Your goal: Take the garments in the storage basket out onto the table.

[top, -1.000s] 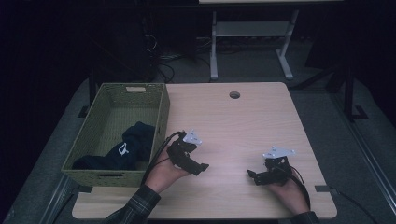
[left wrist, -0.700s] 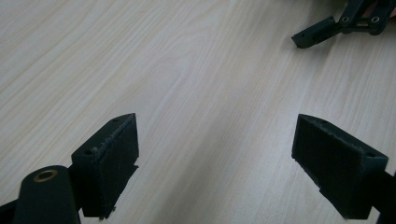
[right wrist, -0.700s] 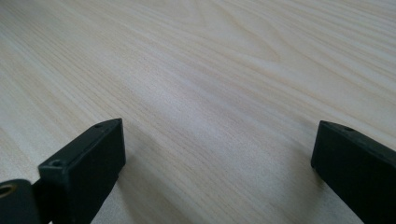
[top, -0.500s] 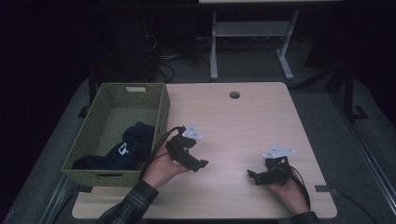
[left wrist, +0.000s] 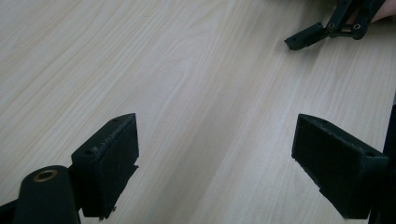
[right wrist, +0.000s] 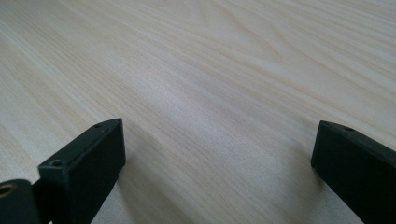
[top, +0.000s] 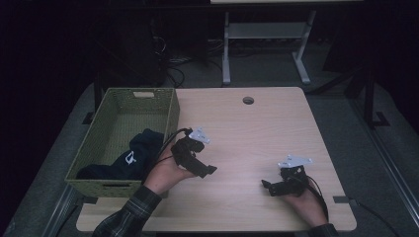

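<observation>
Two empty hand-held grippers over a bare wooden counter

The left hand-held gripper [top: 200, 165] and right hand-held gripper [top: 271, 187] both gape wide, holding nothing, above the counter [top: 247, 133]. A dark garment [top: 131, 158] lies in the woven basket [top: 170, 106], just beside the left one.

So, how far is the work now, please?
Done: a dark garment lies inside the woven basket. In hand: nothing; the left gripper and right gripper are both open above bare table. Left: no other loose item shows on the tabletop.
</observation>
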Demonstrator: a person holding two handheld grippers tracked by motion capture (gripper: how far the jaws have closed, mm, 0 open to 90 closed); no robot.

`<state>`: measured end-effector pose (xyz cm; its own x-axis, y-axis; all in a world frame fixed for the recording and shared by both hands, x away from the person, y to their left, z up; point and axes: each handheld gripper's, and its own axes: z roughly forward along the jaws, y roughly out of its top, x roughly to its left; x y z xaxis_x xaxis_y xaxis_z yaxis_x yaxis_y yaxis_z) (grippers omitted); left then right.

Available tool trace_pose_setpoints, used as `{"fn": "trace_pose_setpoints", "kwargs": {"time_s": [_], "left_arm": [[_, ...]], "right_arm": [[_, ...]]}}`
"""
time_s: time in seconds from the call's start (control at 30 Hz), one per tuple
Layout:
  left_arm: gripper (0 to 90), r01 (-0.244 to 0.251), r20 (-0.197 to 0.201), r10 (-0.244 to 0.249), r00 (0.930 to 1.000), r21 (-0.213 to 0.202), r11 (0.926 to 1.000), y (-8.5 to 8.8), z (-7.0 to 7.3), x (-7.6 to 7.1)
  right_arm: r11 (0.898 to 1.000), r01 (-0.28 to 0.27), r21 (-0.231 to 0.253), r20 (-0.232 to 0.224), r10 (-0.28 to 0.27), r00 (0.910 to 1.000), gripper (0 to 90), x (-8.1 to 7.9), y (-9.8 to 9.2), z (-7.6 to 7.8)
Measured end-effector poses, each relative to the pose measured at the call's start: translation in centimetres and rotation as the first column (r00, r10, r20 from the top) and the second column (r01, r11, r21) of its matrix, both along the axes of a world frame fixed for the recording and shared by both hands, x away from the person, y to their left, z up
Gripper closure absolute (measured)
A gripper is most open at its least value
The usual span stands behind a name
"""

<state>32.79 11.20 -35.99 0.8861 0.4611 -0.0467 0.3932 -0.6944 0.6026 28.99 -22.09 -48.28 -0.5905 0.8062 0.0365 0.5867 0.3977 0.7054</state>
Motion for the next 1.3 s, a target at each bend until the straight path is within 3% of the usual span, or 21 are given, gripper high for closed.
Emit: {"fn": "trace_pose_setpoints", "kwargs": {"time_s": [0.47,1.3], "left_arm": [[14.5,-0.018,0.006,0.018,0.9998,0.019,0.9997,1.5,1.5,0.2],[14.5,-0.106,0.052,0.104,0.9932,0.023,0.9941,6.0,3.9,0.2]], "right_arm": [[1.0,-0.001,0.001,0.0,0.001,1.0,2.5,0.0,0.0,0.0],[1.0,-0.001,0.0,0.0,0.001,1.0,2.5,0.0,0.0,0.0]]}}
